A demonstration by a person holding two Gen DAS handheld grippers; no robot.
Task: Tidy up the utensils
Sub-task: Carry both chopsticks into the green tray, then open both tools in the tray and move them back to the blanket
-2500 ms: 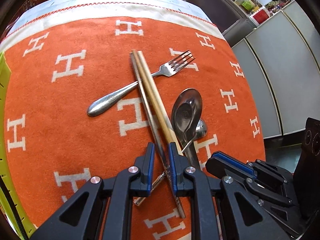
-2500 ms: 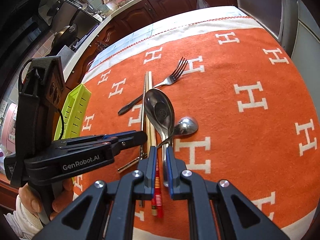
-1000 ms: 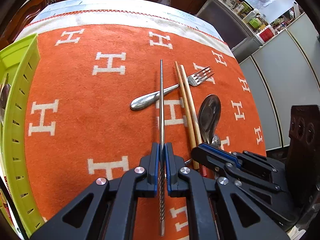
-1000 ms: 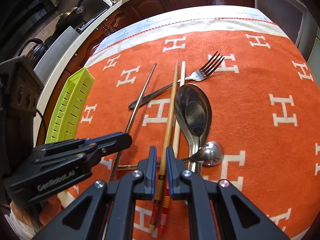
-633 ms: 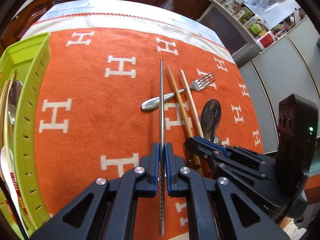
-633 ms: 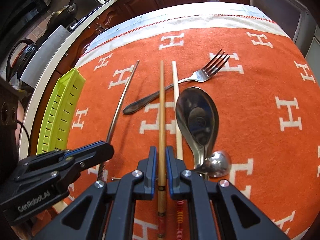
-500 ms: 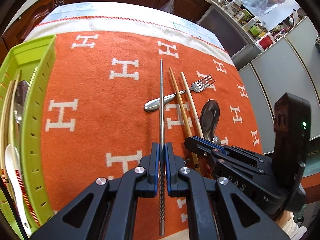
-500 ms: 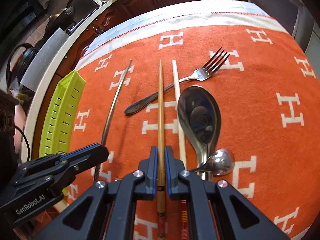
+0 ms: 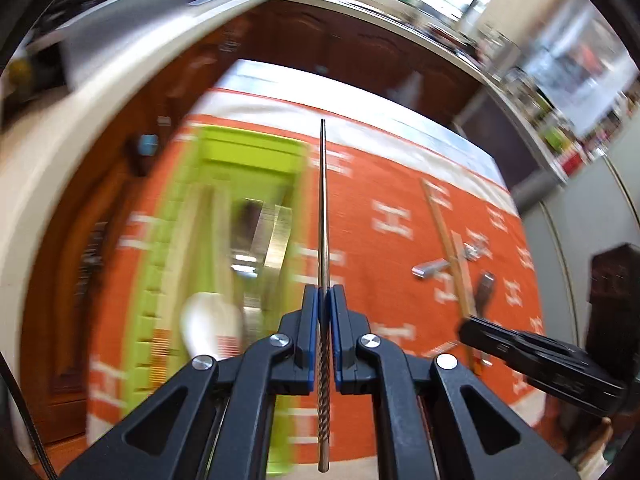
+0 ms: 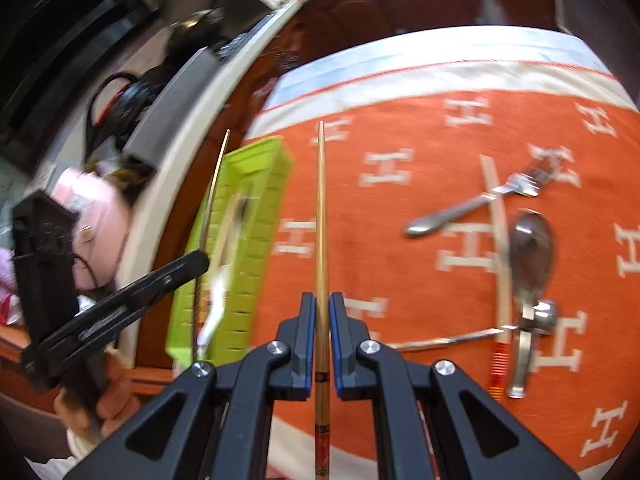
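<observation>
While left gripper (image 9: 324, 320) clamps metal chopstick (image 9: 323, 208) beside green tray (image 9: 172, 240), right gripper (image 10: 322, 320) pinches wooden chopstick (image 10: 321, 216)

Left gripper (image 9: 324, 312): closed tight on a thin metal chopstick (image 9: 323, 216), low in the middle of its frame.
Right gripper (image 10: 322, 316): closed tight on a wooden chopstick (image 10: 321, 216), pointing up the frame.
Hand (image 10: 100, 396): lower left, holding the left gripper.

— What are the grippers made of?
— Both, the left gripper (image 9: 324, 320) and right gripper (image 10: 322, 320), have black angular linkage arms with triangular cut-outs, round silver screws (image 10: 370, 347) at the joints, and blue pads lining the fingers.
— Any clothing?
— A white cuff (image 10: 80, 442).
</observation>
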